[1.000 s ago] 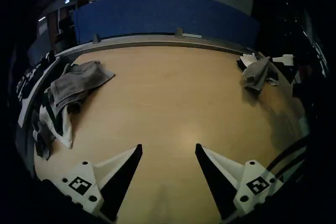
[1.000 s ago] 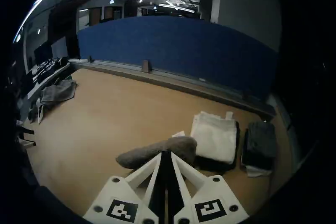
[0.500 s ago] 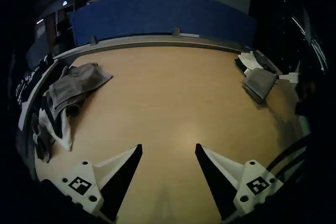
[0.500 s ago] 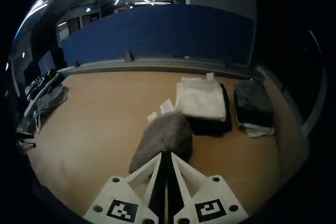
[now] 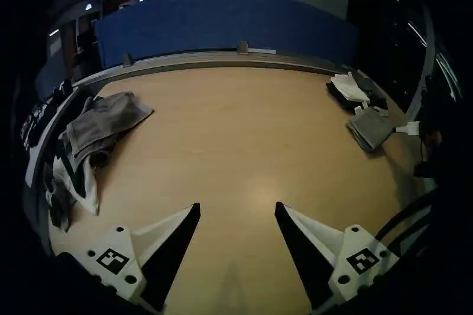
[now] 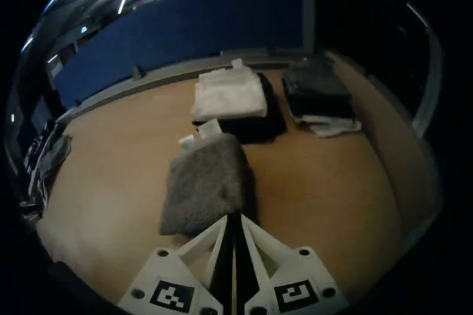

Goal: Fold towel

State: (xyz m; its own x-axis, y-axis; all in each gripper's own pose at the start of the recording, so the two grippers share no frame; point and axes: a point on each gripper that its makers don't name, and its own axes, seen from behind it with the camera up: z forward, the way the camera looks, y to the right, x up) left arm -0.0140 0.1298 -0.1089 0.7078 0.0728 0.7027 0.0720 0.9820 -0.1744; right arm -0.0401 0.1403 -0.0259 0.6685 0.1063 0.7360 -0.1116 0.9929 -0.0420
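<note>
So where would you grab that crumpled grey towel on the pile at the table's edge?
Pinch the flat corner of the crumpled grey towel lying on the wooden table, coming from the table's middle: it is thin and free, while the other end bunches over other cloths.

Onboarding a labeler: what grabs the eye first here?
A folded grey towel lies flat on the wooden table, its near edge at the shut right gripper. Behind it sit a white folded towel and a dark stack. In the left gripper view, a crumpled towel heap sits at the table's left edge.
</note>
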